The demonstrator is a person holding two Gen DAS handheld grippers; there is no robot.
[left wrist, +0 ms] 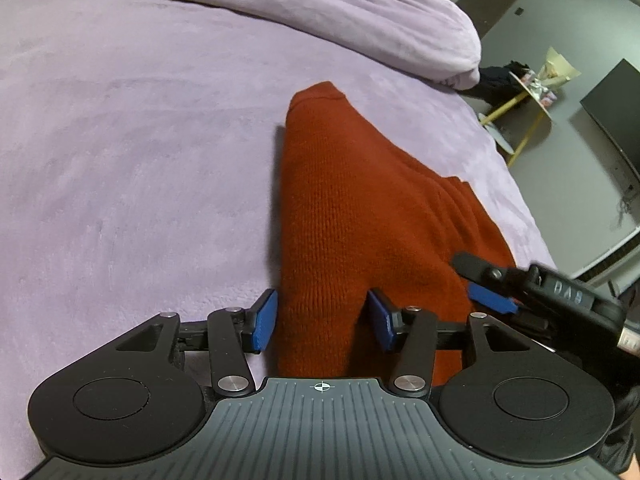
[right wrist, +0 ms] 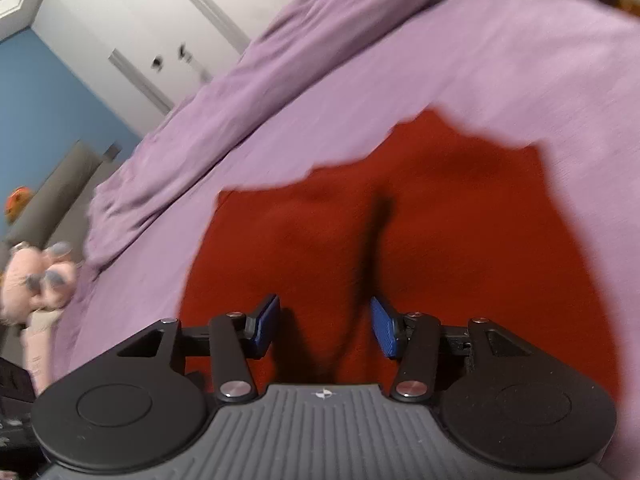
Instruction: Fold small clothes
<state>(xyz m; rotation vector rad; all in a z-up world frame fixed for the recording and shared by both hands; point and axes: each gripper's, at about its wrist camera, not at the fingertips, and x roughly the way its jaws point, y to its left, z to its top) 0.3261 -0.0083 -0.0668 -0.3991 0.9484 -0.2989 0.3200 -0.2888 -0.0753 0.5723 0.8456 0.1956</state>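
Observation:
A rust-red knitted garment (left wrist: 352, 200) lies partly folded on the lilac bed cover (left wrist: 120, 140). My left gripper (left wrist: 324, 322) is open just above its near end, the pads straddling the folded edge without clamping it. My right gripper (left wrist: 486, 286) shows at the right in the left wrist view, over the garment's right side. In the right wrist view, which is blurred, the right gripper (right wrist: 325, 327) is open and empty over the red garment (right wrist: 420, 220), with a dark crease running between the pads.
A bunched lilac duvet (left wrist: 320, 8) lies along the far side of the bed. The bed's right edge drops to a floor with a small yellow-legged table (left wrist: 524, 96) and a dark screen (left wrist: 616, 112). A pink soft toy (right wrist: 36, 276) and white wardrobe doors (right wrist: 160, 20) are on the left.

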